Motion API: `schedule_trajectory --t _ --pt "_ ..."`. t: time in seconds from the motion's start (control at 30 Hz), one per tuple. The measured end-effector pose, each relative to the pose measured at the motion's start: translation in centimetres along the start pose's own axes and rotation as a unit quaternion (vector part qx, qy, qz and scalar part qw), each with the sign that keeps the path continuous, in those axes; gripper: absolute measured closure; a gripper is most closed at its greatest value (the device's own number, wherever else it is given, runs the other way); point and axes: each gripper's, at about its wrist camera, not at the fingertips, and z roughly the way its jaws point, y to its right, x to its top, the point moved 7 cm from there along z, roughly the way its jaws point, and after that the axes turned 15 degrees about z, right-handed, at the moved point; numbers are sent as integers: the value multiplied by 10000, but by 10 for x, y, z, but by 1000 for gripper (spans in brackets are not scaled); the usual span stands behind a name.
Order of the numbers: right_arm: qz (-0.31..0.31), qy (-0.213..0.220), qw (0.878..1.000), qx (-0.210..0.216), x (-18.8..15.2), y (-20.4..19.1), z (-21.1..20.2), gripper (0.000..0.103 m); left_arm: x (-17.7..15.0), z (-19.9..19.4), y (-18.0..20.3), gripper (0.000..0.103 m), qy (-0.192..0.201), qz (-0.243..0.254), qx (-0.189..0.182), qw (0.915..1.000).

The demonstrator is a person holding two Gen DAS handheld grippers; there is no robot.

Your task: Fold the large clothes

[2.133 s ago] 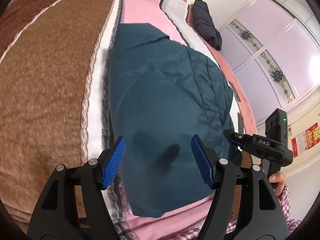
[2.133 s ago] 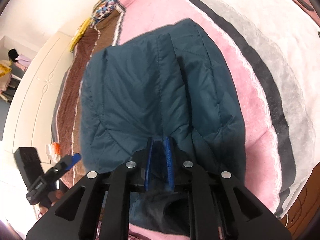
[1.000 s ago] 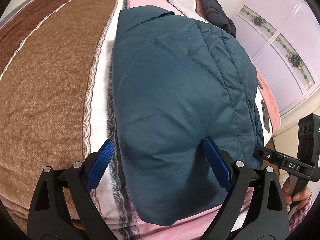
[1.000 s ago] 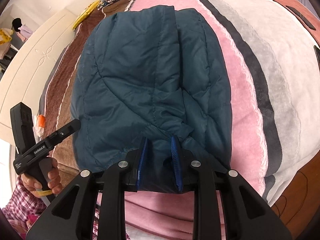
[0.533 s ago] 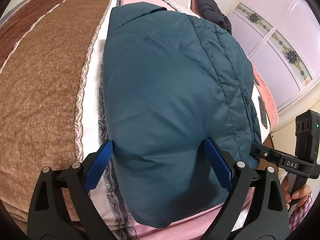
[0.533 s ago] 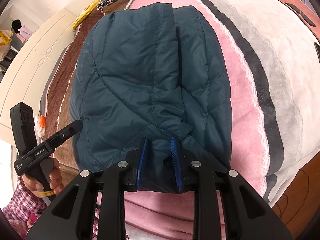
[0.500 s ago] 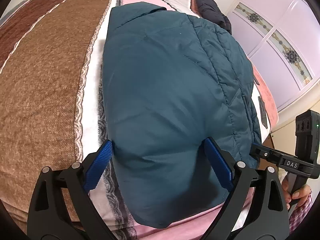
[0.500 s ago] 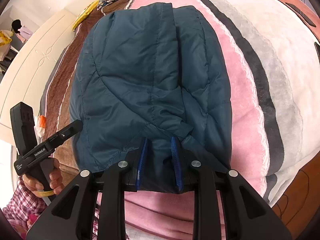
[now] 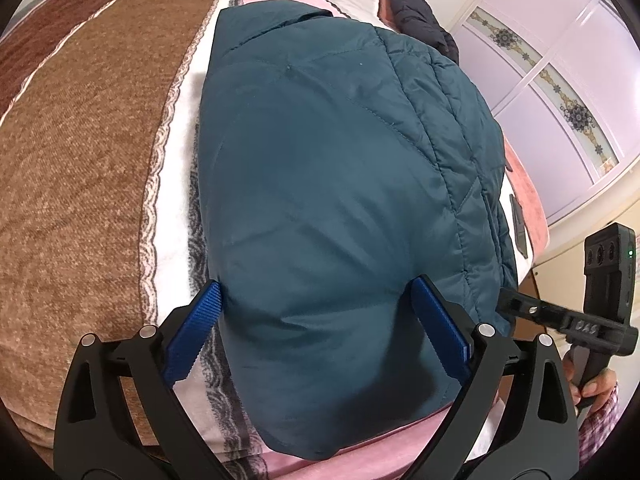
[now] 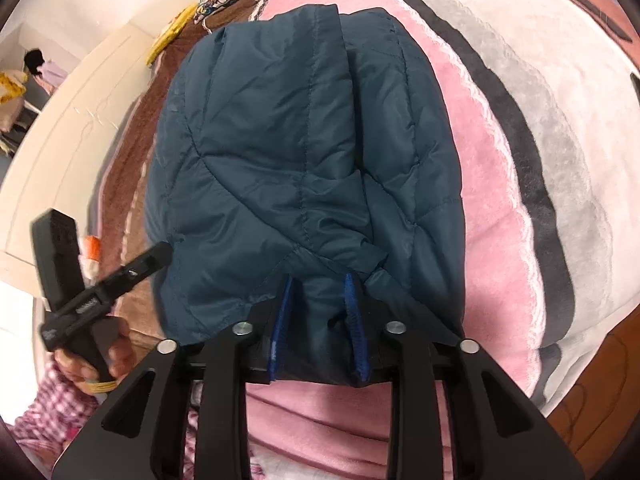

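— Where does the fold stand?
— The teal jacket (image 9: 340, 184) lies doubled on the striped bed (image 9: 80, 152); I judge the near edge wants laying down flat and square before I let go (puffy fabric tends to spring back)

— And your fingers?
— My right gripper (image 10: 318, 322) has its fingers narrowly apart and opening, a bunched fold of jacket hem between them; my left gripper (image 9: 318, 328) stands spread wide, fingers flanking the near end, holding nothing
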Motion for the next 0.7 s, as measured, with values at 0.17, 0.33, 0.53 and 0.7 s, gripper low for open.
schedule_trajectory --t 0.17,0.33,0.53,0.7 --pt "362 265 9979 472 19 8 -31 61 -2 0 -9 8 25 -56 -155 9999" --pt "784 700 9940 316 51 39 -52 43 -4 1 -16 6 34 -74 -315 9995" --pt "1389 22 9876 735 74 60 -16 34 -7 5 -24 4 -20 -124 -419 9990" --pt "1530 -495 9855 545 80 73 27 32 -5 7 -23 4 -61 -139 -435 9989"
